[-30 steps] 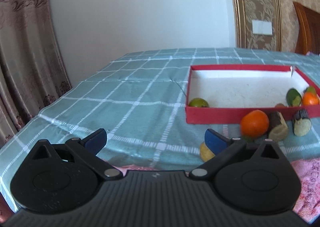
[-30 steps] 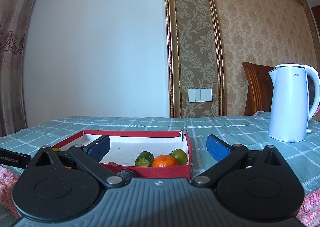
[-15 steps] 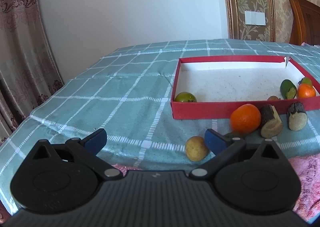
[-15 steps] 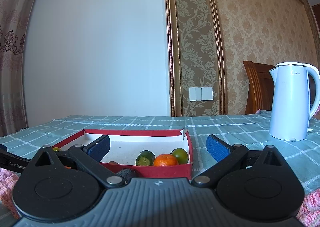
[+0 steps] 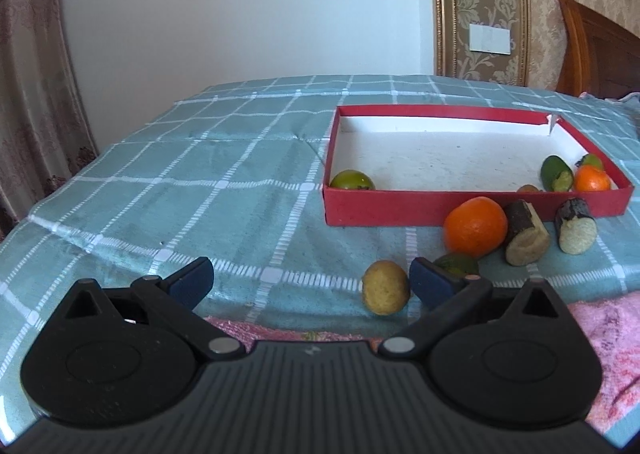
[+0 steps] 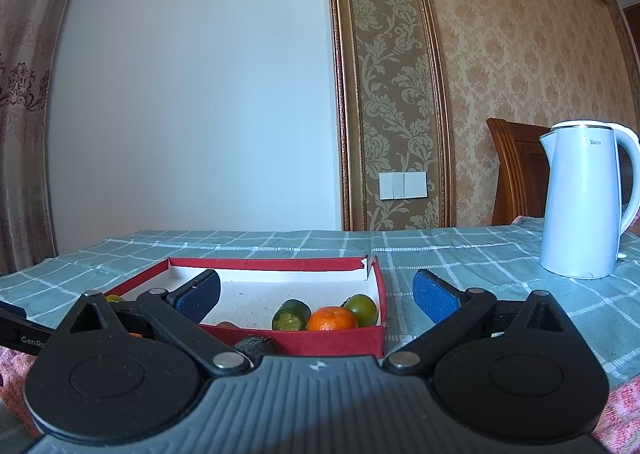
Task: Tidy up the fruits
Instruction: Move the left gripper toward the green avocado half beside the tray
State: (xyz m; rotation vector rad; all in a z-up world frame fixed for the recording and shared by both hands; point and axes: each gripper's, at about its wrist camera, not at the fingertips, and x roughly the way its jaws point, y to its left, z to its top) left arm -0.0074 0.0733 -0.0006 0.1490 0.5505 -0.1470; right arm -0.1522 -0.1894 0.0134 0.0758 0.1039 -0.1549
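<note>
Now: reach step. Left gripper (image 5: pixel 310 280) wide open, empty, low over green checked tablecloth (image 5: pixel 180 190); small round yellow-brown fruit (image 5: pixel 385 292) just inside its right finger. Next move likely calls for centring on that fruit, then closing.

Right gripper (image 6: pixel 316 290) also wide open, empty, facing shallow red cardboard box with white floor (image 6: pixel 320 343).

Box holds green round fruit (image 5: pixel 352 179) at near-left corner; cut green piece (image 5: pixel 555 173), small orange (image 5: pixel 591 179) at right. Big orange (image 5: pixel 475 227), two bark-covered log pieces (image 5: pixel 525 240) lie outside.
</note>
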